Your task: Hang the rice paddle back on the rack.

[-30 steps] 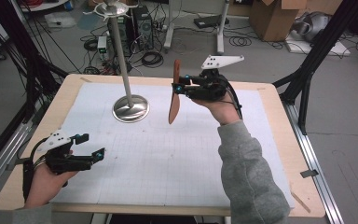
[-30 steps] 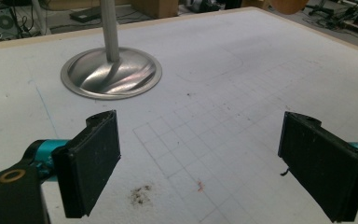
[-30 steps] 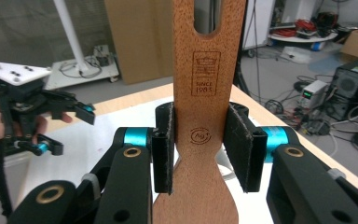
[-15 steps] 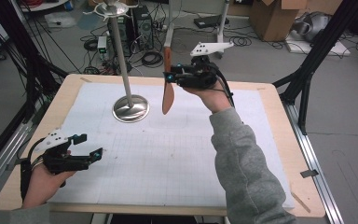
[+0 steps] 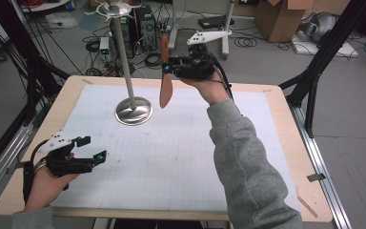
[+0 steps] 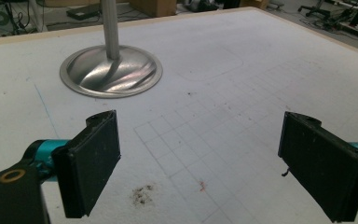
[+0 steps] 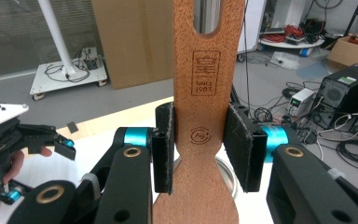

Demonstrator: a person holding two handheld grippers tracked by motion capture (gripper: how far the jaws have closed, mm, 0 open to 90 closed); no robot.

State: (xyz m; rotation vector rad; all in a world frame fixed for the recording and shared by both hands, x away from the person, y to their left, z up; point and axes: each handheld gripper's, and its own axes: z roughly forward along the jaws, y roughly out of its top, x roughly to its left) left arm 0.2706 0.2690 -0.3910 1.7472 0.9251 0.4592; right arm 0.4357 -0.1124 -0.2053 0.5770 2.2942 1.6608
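A brown wooden spatula (image 5: 165, 81) with a slot in its handle hangs upright in the air over the far middle of the table. My right gripper (image 5: 167, 67) is shut on its narrow neck. In the right gripper view the black pads press both sides of the spatula (image 7: 205, 70), blade end down, with my right gripper (image 7: 205, 147) around it. A metal stand with a round base (image 5: 133, 110) and a tall pole (image 5: 124, 62) rises just left of the spatula. My left gripper (image 5: 94, 148) rests low at the front left, open and empty, with its own view (image 6: 200, 163) facing the stand's base (image 6: 110, 72).
A white gridded mat (image 5: 181, 157) covers the wooden table (image 5: 276, 124). Black frame struts (image 5: 314, 81) stand at the table's sides. Cables, computer cases and cardboard boxes lie on the floor beyond the far edge.
My right hand has carried the spatula up and to the left, closer to the stand's pole. The left hand has stayed where it was.
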